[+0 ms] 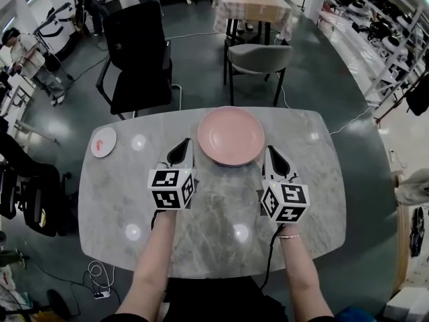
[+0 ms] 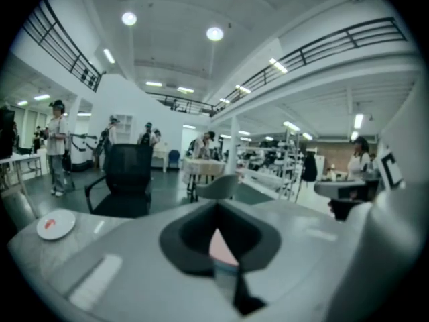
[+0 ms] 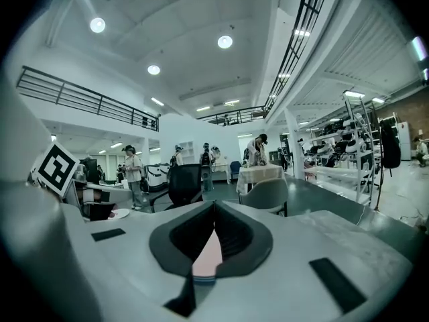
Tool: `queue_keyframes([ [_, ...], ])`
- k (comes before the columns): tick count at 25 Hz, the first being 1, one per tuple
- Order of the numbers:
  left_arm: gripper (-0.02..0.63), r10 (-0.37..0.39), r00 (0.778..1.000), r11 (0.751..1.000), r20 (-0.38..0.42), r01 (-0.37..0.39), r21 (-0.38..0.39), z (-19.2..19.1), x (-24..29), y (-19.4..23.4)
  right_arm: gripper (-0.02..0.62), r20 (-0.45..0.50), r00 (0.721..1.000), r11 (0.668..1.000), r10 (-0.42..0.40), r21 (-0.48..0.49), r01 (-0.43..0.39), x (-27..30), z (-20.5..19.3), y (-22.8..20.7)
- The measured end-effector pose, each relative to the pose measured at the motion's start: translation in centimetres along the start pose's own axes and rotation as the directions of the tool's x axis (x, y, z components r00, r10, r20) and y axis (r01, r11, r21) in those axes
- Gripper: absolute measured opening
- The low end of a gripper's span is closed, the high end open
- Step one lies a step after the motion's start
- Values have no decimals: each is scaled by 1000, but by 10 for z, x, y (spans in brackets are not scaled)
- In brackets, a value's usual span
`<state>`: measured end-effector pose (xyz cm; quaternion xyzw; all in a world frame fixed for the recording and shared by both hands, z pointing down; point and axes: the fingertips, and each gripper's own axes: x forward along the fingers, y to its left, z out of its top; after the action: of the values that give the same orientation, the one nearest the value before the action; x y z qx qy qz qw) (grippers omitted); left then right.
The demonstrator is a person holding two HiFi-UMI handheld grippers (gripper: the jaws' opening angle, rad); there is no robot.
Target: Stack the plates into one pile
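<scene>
A large pink plate [image 1: 231, 135] lies at the far middle of the grey marble table [image 1: 214, 240]. A small white plate [image 1: 103, 141] with a red mark sits near the table's left edge; it also shows in the left gripper view as the white plate [image 2: 55, 224]. My left gripper [image 1: 190, 142] rests just left of the pink plate's rim, with its jaws shut and nothing between them. My right gripper [image 1: 268, 149] sits just right of the rim, also shut and empty. Each gripper view shows a sliver of the pink plate [image 2: 222, 247] [image 3: 207, 253] below its closed jaws.
A black office chair [image 1: 137, 52] and a grey chair [image 1: 258, 58] stand behind the table's far edge. Farther back is a cloth-covered table [image 1: 251, 5]. Shelving [image 1: 382, 39] runs along the right, and people stand at the far left.
</scene>
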<state>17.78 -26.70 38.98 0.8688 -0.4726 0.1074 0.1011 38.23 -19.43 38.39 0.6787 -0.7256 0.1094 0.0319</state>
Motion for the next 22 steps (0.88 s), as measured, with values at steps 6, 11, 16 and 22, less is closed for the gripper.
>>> queue_keyframes([
  [6,6,-3,999,999,47,1,34,9,-27,-10,6,43,999,1000,17,-15,-17,-24,11,13],
  [11,6,3,997,1000,72,-5,24,10,-44,-11,5,55,998,999,8,-34,-6,-39,10,19],
  [16,6,5,997,1000,77,-6,20,5,-51,-8,5,61,998,999,14,-39,-12,-43,6,23],
  [22,8,-6,997,1000,74,4,20,3,-53,-3,5,62,998,999,23,-42,-21,-42,8,32],
])
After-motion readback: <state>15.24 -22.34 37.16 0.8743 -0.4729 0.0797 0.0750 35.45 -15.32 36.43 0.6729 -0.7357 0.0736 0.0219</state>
